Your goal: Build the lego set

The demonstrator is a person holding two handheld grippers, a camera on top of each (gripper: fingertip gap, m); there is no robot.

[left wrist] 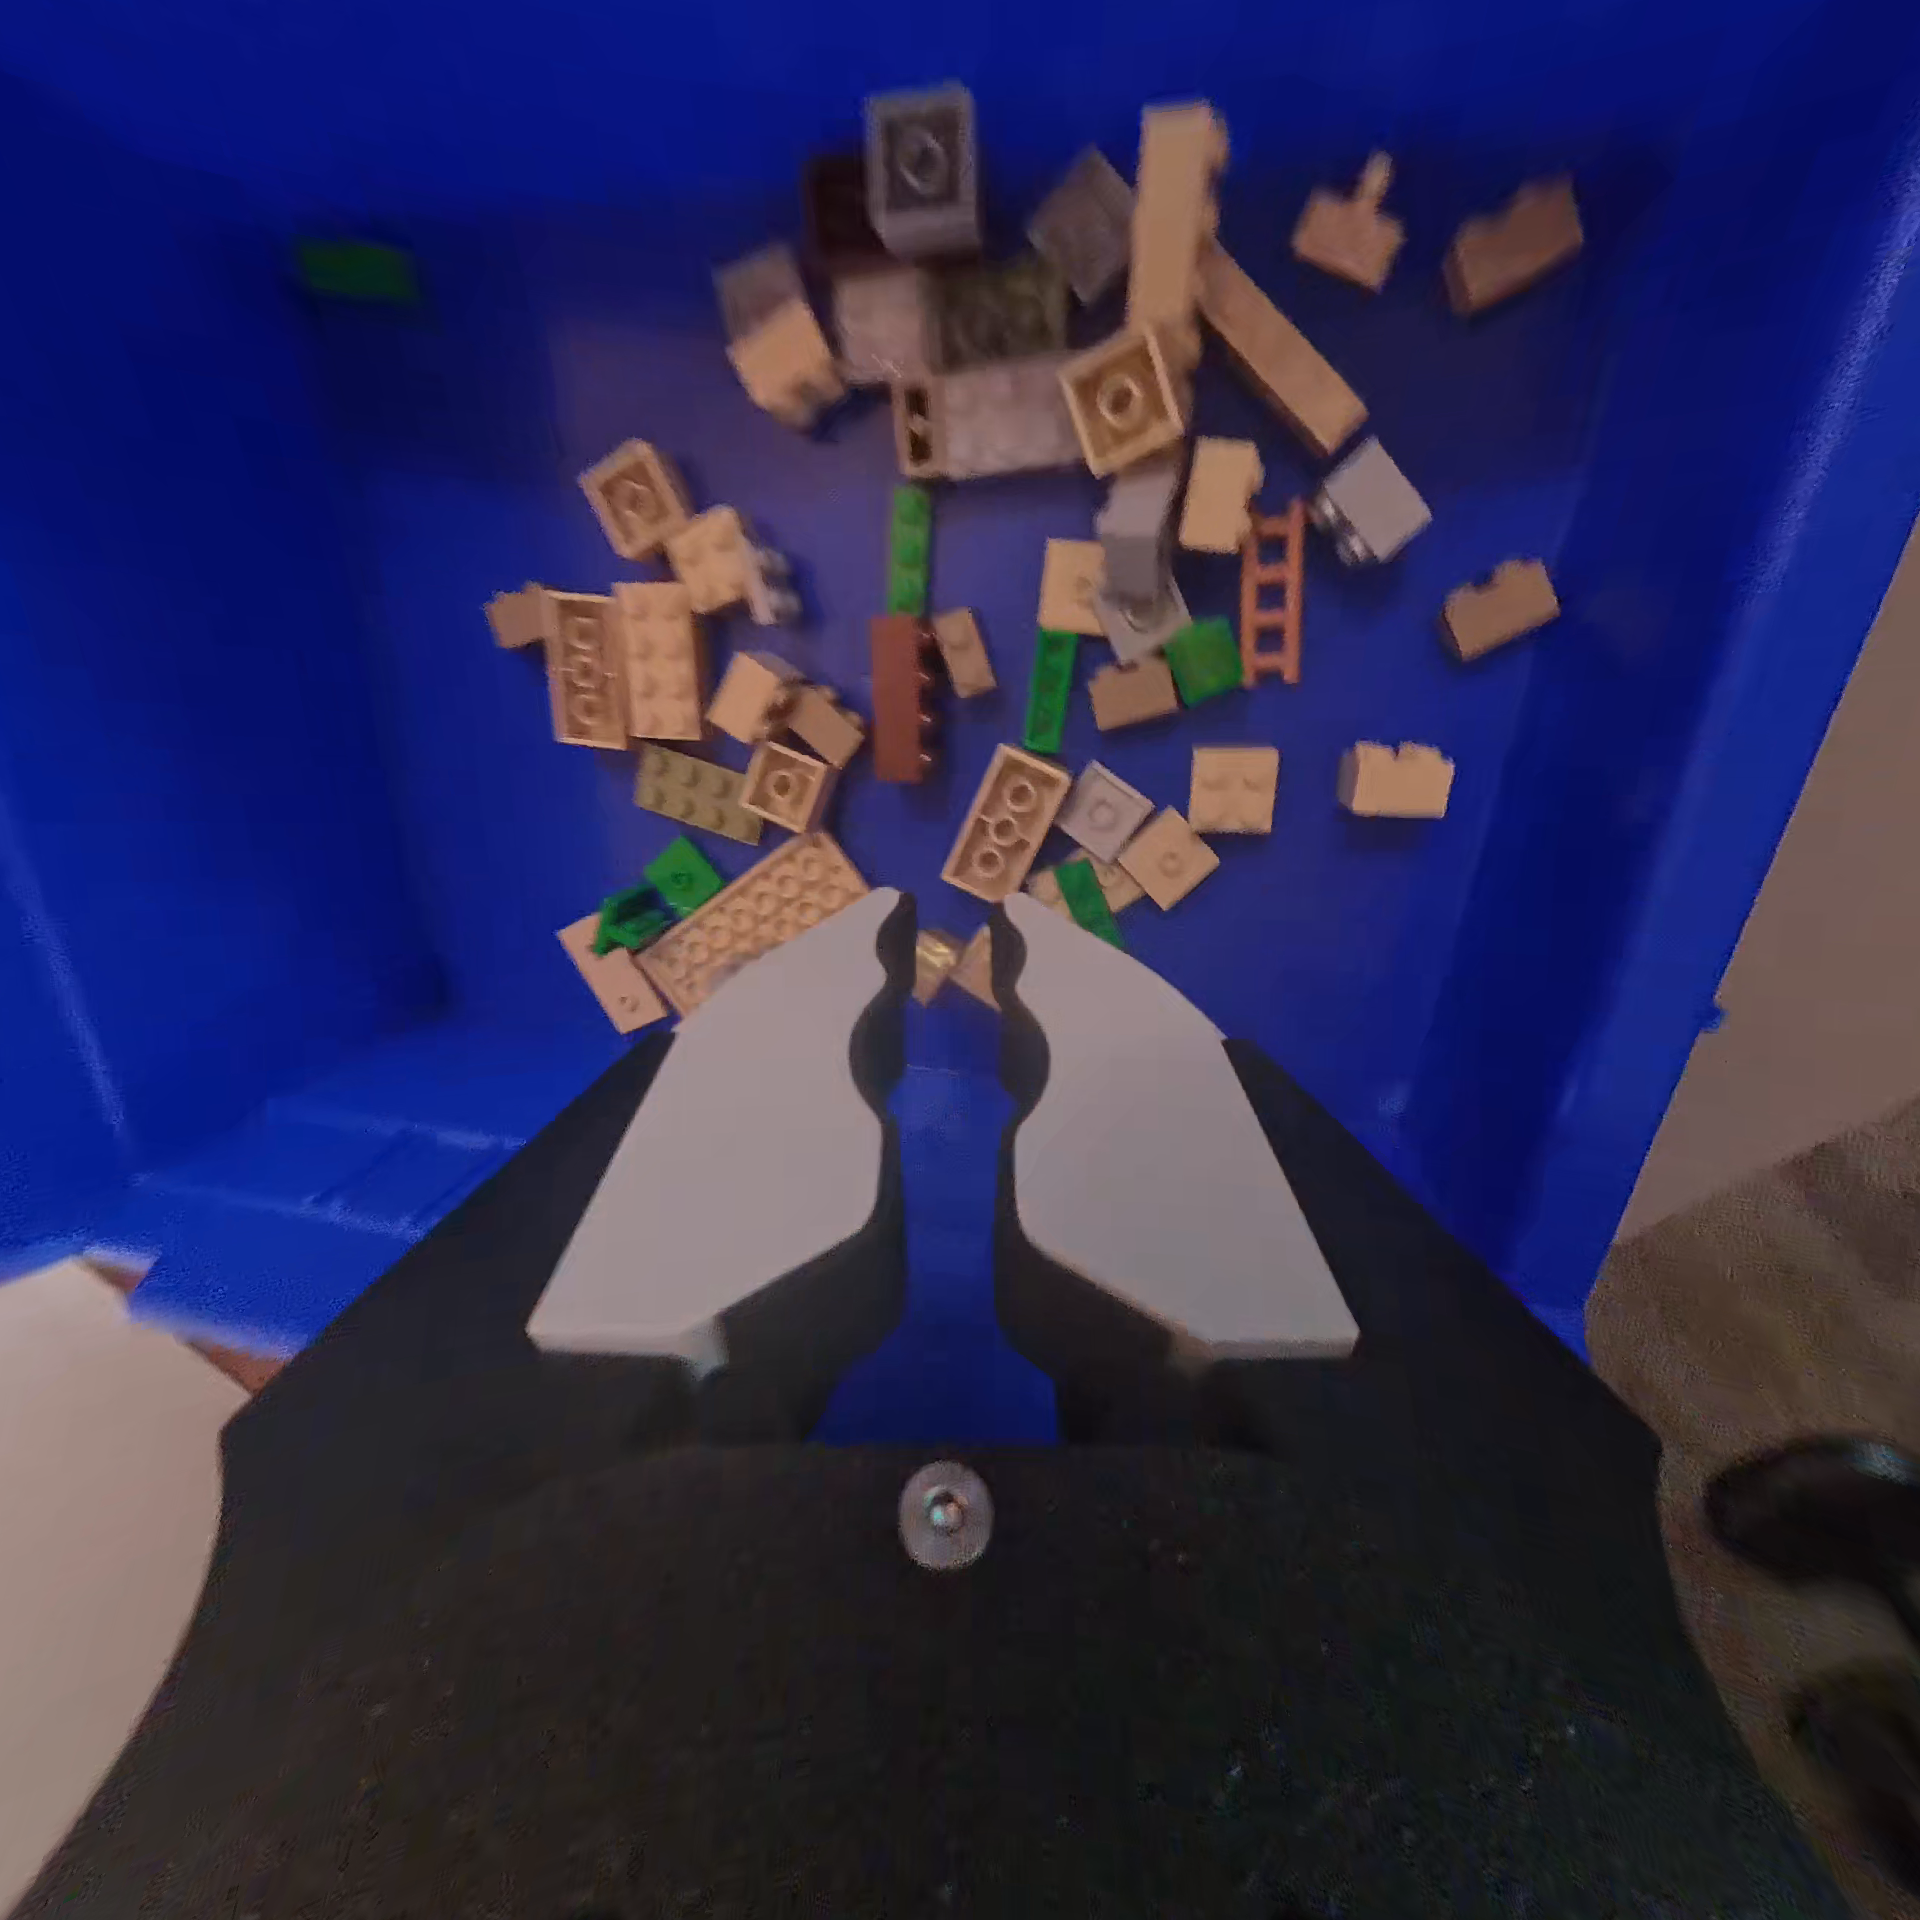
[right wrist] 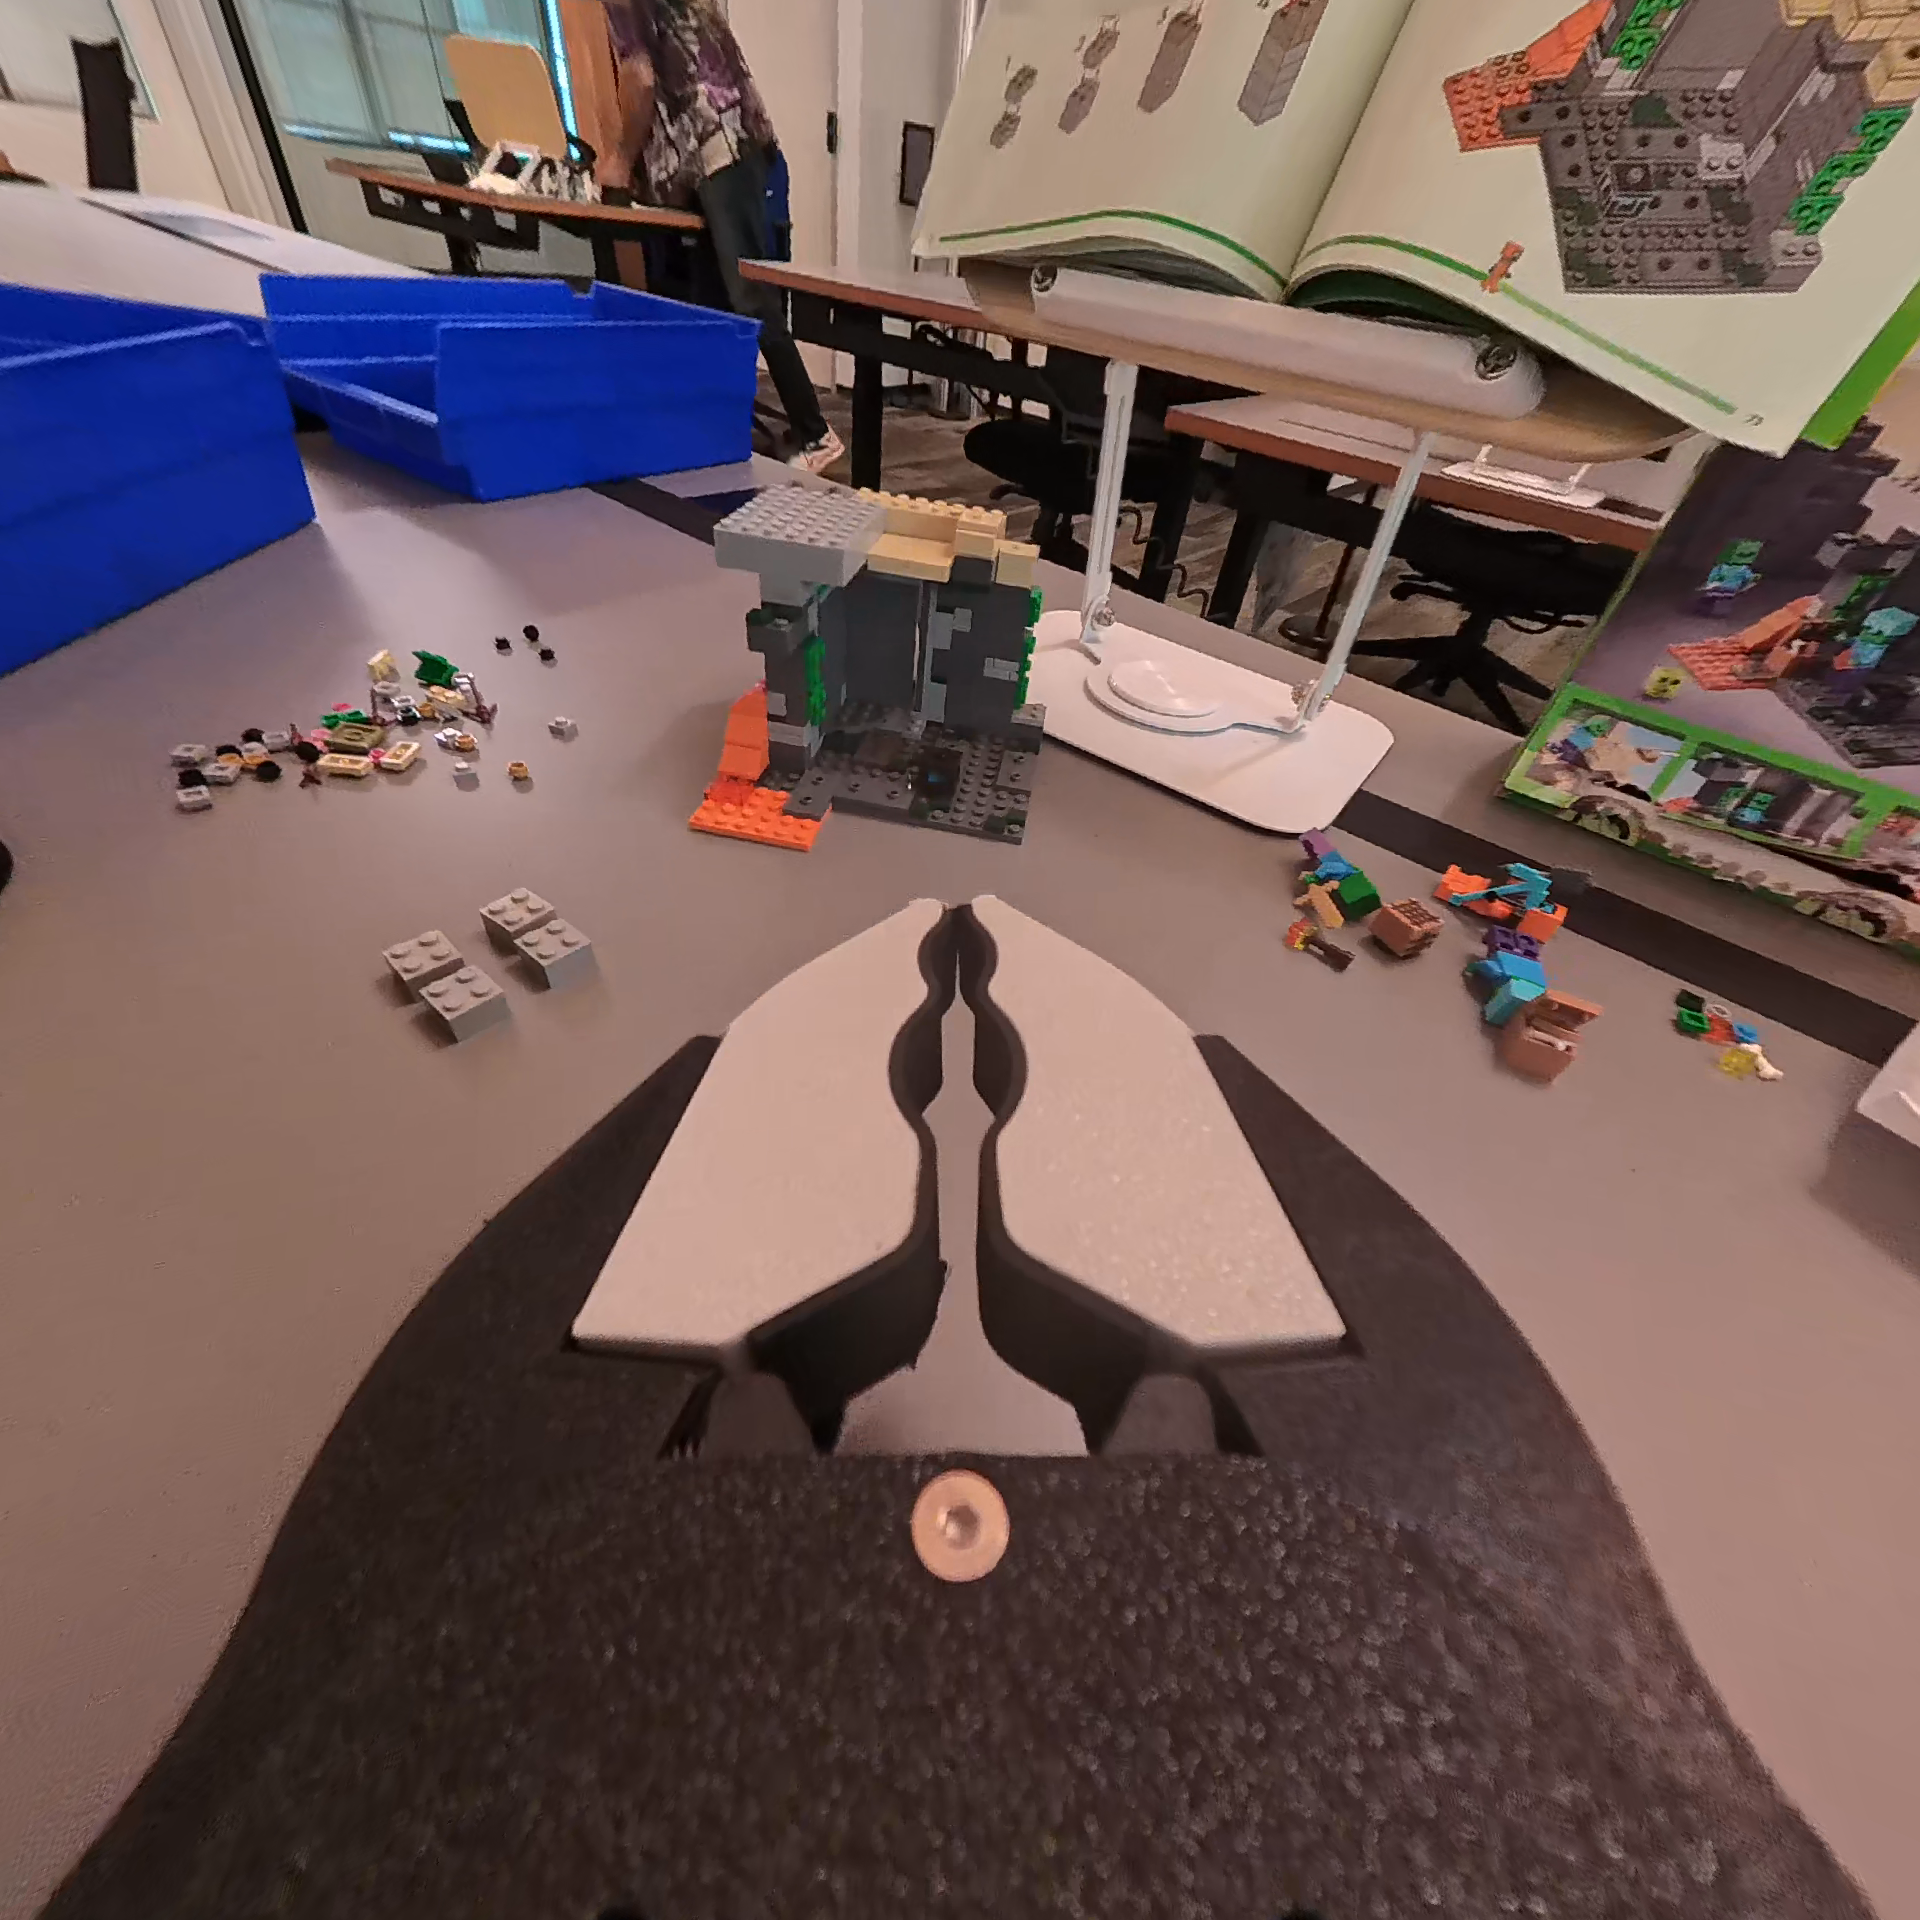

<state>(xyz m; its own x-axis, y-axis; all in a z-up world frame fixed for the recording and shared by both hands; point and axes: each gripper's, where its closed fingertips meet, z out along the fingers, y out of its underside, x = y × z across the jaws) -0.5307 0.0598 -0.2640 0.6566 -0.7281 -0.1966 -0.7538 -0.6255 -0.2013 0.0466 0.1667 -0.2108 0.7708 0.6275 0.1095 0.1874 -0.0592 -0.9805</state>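
Down inside the blue bin [left wrist: 260,727] I have my left gripper [left wrist: 951,914], its fingers spread with a clear gap between the tips. Nothing is in the grasp. A small tan piece [left wrist: 940,961] lies on the bin floor in that gap; the blur hides whether either pad touches it. At 10 o'clock from the tips lies a tan studded plate [left wrist: 753,920], at 1 o'clock an upturned tan brick [left wrist: 1006,836], at 12 o'clock a brown brick [left wrist: 900,698].

My right gripper [right wrist: 958,914] hangs over the grey table [right wrist: 312,1195], fingertips pressed together and bare. The grey brick building [right wrist: 894,665] stands at 12 o'clock, four grey bricks [right wrist: 488,961] sit at 9 o'clock, and coloured loose pieces [right wrist: 1455,935] lie at 3 o'clock.
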